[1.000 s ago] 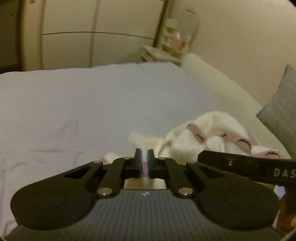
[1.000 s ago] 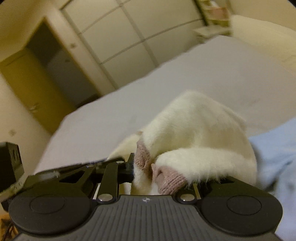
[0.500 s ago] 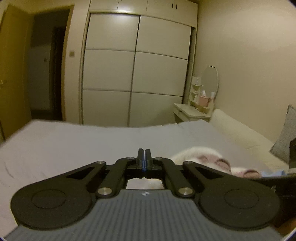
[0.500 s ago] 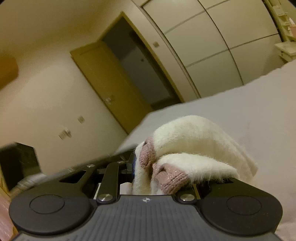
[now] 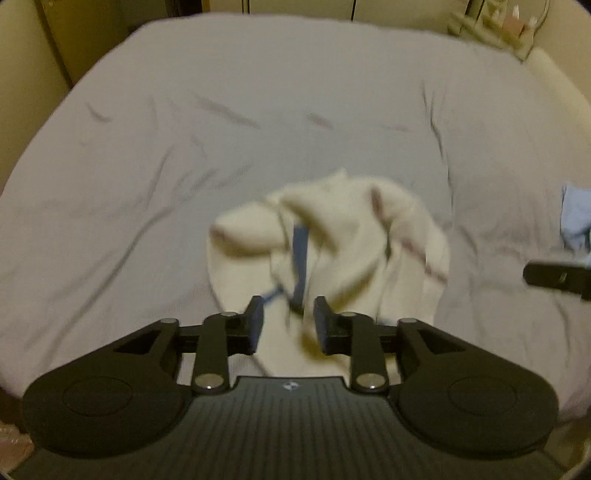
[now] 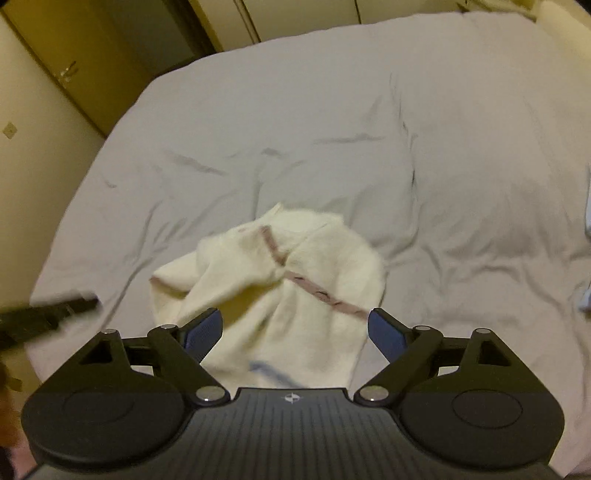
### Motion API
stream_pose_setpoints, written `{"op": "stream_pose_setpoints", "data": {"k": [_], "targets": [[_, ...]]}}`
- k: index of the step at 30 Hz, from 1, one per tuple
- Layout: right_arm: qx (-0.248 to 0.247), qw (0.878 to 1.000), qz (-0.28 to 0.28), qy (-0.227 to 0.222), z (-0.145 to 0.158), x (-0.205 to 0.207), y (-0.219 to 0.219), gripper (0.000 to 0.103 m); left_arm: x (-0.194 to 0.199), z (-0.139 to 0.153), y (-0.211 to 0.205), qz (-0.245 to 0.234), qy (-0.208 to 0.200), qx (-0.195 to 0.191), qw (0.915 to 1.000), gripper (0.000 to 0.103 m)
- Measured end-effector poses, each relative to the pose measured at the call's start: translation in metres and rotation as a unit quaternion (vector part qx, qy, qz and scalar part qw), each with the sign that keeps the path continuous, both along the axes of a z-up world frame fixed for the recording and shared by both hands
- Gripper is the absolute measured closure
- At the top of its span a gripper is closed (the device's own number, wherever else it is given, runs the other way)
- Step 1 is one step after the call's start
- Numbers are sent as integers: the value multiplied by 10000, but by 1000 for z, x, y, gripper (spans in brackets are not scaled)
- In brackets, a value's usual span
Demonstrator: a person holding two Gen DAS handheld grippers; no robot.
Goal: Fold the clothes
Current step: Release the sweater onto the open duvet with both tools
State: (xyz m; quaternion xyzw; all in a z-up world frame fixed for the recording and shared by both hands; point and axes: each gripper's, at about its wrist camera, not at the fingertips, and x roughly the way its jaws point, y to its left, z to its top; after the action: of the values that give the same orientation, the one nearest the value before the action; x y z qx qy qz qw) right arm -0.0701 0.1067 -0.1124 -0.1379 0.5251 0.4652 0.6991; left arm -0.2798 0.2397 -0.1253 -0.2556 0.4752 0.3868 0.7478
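A fluffy cream garment (image 5: 332,243) with pink trim lies crumpled on the grey bed sheet (image 5: 184,147), blurred as if still moving. My left gripper (image 5: 288,323) hovers above its near edge, open, nothing between the fingers. In the right wrist view the same cream garment (image 6: 273,288) shows a pink band across it. My right gripper (image 6: 295,332) is wide open over the near part of it, blue pads (image 6: 384,336) showing, holding nothing. The other gripper's tip appears at each view's side.
A light blue cloth (image 5: 576,218) lies at the right edge of the bed. Wardrobe doors and a small dresser (image 5: 491,26) stand beyond the far end. A yellow door (image 6: 55,70) is at the left. The wrinkled sheet (image 6: 443,147) spreads wide around the garment.
Both grippers were shut on the cream garment and held it up; now both are open and the garment has dropped onto the sheet. Both cameras now look down at the bed.
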Motion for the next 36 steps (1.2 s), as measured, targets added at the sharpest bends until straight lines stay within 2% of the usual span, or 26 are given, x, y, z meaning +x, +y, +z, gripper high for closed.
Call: {"op": "stream_pose_setpoints", "data": {"k": [4,8,13,16,21,23,36], "targets": [[-163,9998,76,-31,-3,-23,-10,14,-11,-3,-29,-36,81,-102,9999,71],[-252,9995,208,20,-3,-43,-35,14,-18,7,-49,-53,134,87,9999,61],[-225,9990,378,-6,-4,-69,-66,14,-30,24,-85,81,193,244,9995,60],[-197,9988,439,-75,1,-77,-84,14,-35,35,-112,146,154,341,9992,52],[-136,9989,438,-98,5,-88,-116,14,-46,51,-156,233,205,526,9981,48],[-144,9990,424,-86,8,-93,-128,14,-52,58,-172,254,177,594,9977,42],[125,9986,478,-206,31,-120,-180,14,-72,79,-224,333,47,888,9955,38]]}}
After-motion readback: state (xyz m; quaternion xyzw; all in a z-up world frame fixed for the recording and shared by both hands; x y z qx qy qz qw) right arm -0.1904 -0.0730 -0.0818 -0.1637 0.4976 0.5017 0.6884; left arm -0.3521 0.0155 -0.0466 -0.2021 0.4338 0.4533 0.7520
